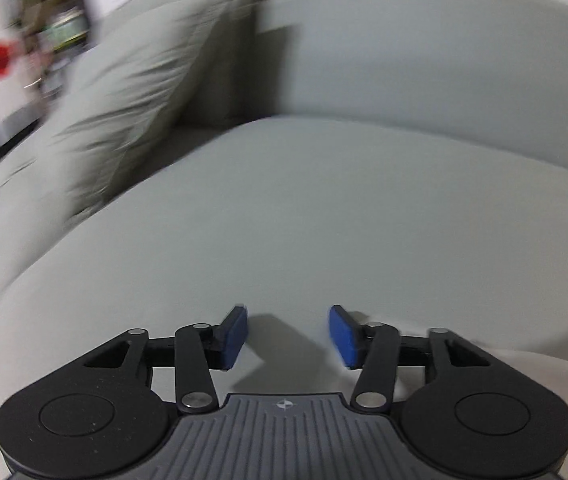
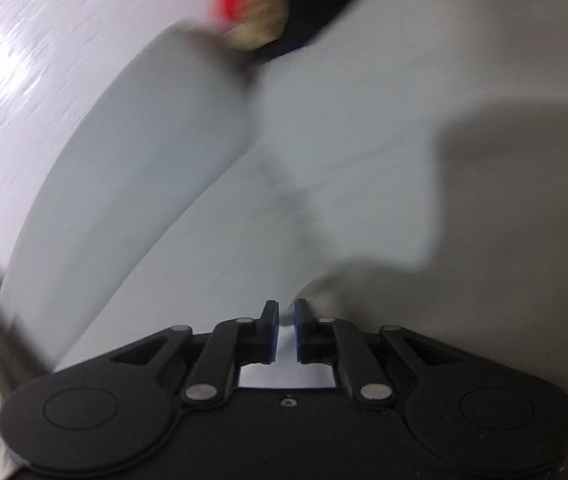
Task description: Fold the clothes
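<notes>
Sofa (image 1: 364, 208) below: left tongs (image 1: 288, 338) apart, empty.

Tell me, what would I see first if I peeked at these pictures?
The black left gripper with bright blue pads fills the bottom of its view, jaws apart over a pale grey sofa. A wrinkled cushion leans at the sofa's left end. In the other view, the right gripper is nearly closed on white cloth, with a blurry red and black thing at the top.
</notes>
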Motion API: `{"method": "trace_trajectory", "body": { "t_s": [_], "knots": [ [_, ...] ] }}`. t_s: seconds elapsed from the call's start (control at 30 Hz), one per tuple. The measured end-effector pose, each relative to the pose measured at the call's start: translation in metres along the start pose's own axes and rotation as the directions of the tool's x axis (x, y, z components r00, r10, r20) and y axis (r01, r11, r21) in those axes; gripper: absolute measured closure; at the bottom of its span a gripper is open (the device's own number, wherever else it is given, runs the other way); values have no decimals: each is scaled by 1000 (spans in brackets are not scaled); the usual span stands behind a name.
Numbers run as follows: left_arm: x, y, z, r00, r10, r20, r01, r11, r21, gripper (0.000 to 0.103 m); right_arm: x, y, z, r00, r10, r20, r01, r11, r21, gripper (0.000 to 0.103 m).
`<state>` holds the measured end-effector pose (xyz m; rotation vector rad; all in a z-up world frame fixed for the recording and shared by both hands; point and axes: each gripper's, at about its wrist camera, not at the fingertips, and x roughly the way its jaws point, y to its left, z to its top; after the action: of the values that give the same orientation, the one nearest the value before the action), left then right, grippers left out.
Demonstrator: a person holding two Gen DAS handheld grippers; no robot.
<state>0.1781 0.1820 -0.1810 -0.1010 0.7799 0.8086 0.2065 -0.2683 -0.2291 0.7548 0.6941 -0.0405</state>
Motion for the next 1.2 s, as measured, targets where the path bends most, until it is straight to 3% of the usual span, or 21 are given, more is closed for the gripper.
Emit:
{"method": "trace_trajectory", "body": {
  "t_s": [0.07, 0.17, 0.33, 0.47, 0.63, 0.67, 0.73, 0.8, 0.83, 0.87, 0.93, 1.03, 1.13, 1.2],
  "knots": [
    [2, 8, 4, 1000, 7, -13, -7, 1000, -2, 56, -5, -2, 2, 999, -30, 17, 29, 999, 15, 103],
    [-10, 12, 5, 999, 53, -10, -52, 993, 101, 60, -16, 7, 0, 998, -49, 25, 50, 999, -19, 98],
    [-66, 60, -3, 996, -86, -20, 87, 995, 40, 60, -81, 16, 3, 995, -4, 98, 10, 997, -70, 74],
    [-126, 81, -26, 975, -221, 29, 217, 971, 104, 59, -138, 10, 4, 998, 32, 45, -26, 991, -133, 48],
    [-179, 84, -71, 936, -352, 6, 341, 912, 227, 58, -173, 8, -18, 996, 30, -86, -48, 975, -217, 44],
    [-184, 80, -80, 937, -350, 7, 335, 904, 264, 58, -178, 8, -26, 995, 30, -97, -53, 970, -239, 42],
    [-194, 73, -98, 939, -344, 11, 320, 886, 335, 59, -182, 12, -38, 993, 25, -118, -58, 955, -289, 42],
    [-189, 62, -104, 947, -316, 57, 272, 885, 379, 62, -181, 19, -51, 989, 38, -141, -85, 933, -349, 54],
    [-185, 57, -106, 949, -304, 80, 249, 883, 398, 70, -180, 25, -57, 987, 48, -153, -104, 916, -388, 68],
    [-176, 51, -103, 948, -304, 96, 240, 879, 413, 71, -176, 33, -62, 985, 51, -163, -119, 889, -442, 74],
    [-160, 37, -103, 946, -303, 119, 218, 860, 461, 70, -163, 51, -73, 984, 46, -174, -135, 831, -539, 77],
    [-151, 27, -117, 965, -241, 101, 152, 830, 536, 71, -138, 65, -87, 987, -21, -161, -92, 743, -662, 78],
    [-160, 39, -135, 978, -192, 76, 113, 809, 577, 71, -148, 53, -98, 978, -98, -182, -55, 726, -685, 78],
    [-173, 59, -139, 972, -233, 24, 182, 817, 547, 72, -172, 39, -99, 975, -119, -188, -42, 730, -682, 78]
  ]
}}
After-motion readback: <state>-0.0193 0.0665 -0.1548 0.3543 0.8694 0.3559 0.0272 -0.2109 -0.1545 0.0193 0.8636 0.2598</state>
